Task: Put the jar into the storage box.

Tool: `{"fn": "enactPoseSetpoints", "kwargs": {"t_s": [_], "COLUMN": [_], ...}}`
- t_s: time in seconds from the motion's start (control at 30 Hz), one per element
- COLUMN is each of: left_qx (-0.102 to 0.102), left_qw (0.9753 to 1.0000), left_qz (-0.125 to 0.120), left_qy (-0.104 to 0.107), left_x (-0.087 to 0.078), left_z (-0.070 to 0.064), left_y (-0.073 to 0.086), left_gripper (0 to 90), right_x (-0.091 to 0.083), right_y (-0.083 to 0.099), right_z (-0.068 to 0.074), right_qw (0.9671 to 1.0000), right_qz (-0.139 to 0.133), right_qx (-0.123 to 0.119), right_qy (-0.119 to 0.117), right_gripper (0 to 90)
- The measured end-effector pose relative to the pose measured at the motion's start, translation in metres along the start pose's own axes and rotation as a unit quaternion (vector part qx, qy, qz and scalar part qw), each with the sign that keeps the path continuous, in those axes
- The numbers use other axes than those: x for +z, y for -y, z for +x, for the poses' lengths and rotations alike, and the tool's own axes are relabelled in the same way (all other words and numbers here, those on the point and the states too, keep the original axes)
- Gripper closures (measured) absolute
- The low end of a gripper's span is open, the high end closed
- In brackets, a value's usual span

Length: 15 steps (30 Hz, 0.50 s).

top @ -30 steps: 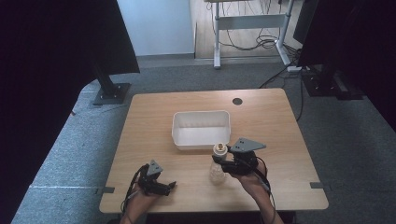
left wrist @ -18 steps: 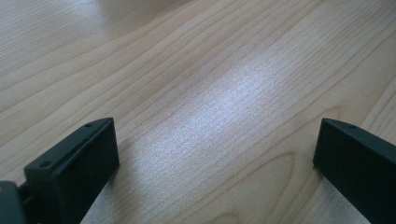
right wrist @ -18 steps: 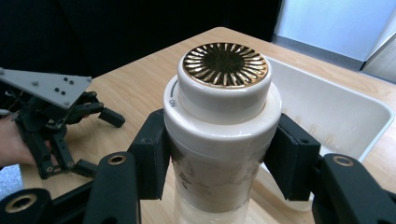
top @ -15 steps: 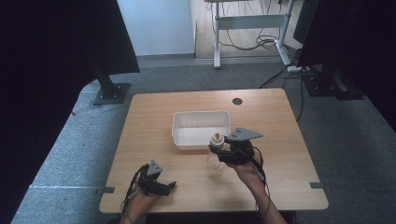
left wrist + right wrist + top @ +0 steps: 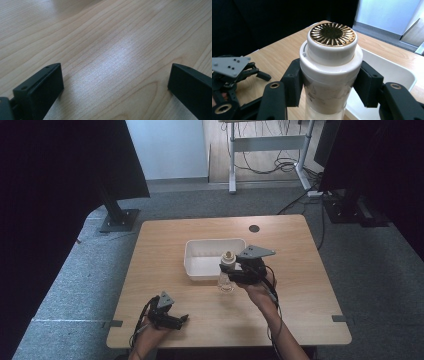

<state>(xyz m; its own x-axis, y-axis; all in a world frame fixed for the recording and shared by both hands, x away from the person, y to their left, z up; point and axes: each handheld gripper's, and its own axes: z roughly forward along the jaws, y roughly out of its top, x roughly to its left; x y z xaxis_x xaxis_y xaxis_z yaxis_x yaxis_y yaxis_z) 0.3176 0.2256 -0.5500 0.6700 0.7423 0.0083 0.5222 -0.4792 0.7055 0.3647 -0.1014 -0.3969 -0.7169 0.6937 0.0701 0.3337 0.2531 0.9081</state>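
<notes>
Carrying the bottle (image 5: pixel 329 75), the right gripper (image 5: pixel 239 270) clamps its neck just beside the tray (image 5: pixel 200 270). Left gripper (image 5: pixel 115 85) rests agape on the table (image 5: pixel 112 45). Next move, likely: lift over the rim, then release.

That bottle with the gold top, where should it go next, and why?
Probably a short carry forward and over the near wall of the white tub, then down. The right tool is shut on the bottle, held upright right beside the tub's near corner. The left tool rests open near the table edge.
</notes>
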Motion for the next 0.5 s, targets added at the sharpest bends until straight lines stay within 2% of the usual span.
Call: {"fn": "enactPoseSetpoints", "kwargs": {"t_s": [0.5], "left_qx": [0.0], "left_qw": [1.0], "left_qz": [-0.001], "left_qy": [0.0], "left_x": [0.0], "left_z": [0.0], "left_y": [0.0], "left_gripper": [0.0], "right_x": [0.025], "right_y": [-0.019], "right_z": [-0.012], "right_qw": [0.9999], "right_qz": [-0.009], "right_qx": [-0.003], "right_qy": [0.004], "right_gripper": [45.0]}}
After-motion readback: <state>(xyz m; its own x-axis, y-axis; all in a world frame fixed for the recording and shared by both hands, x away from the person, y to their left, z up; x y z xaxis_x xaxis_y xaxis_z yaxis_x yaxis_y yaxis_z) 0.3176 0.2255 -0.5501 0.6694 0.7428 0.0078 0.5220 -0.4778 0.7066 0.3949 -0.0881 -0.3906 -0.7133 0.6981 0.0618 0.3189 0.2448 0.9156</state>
